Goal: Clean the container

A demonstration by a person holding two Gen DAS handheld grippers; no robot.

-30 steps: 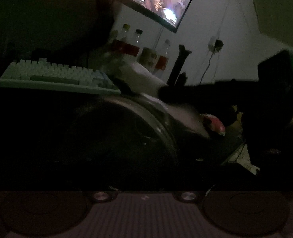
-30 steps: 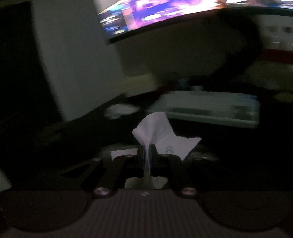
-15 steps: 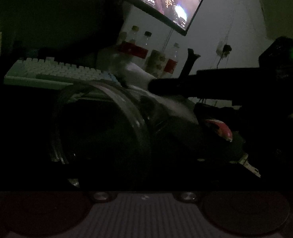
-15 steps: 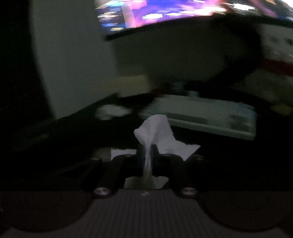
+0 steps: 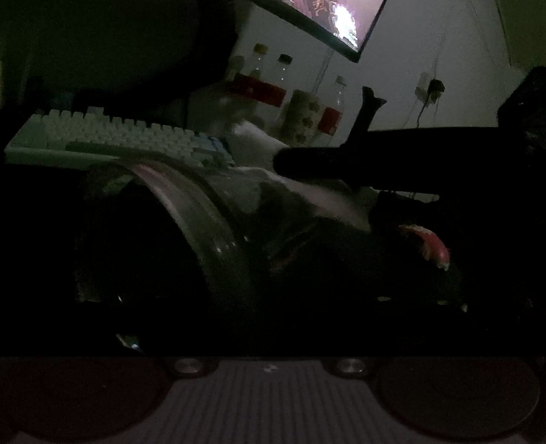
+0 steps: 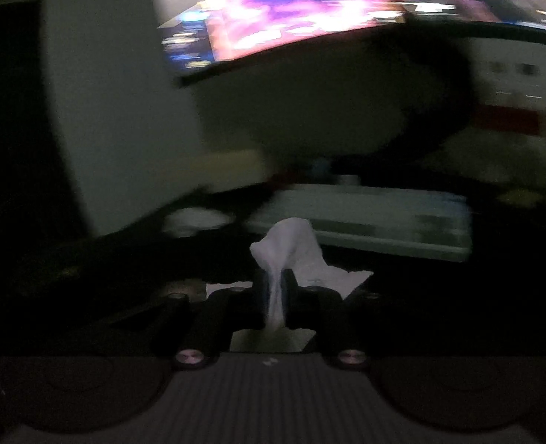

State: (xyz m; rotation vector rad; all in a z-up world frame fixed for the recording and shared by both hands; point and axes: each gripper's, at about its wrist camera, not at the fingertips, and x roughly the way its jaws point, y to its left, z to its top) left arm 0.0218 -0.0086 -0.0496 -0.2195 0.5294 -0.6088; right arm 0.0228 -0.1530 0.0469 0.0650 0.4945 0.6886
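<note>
We see the right hand-held gripper clamped on a white tissue; the clear container fills the left view, where our left hand-held gripper's state cannot be told; beyond, keyboard, red-labelled bottles; the monitor reads "21".

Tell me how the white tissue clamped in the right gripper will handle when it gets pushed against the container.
The tissue looks floppy: it bunches and droops above the right gripper. Probably very light, thin enough to crumple. It may tear or slip, since only a narrow pinch holds it.
</note>
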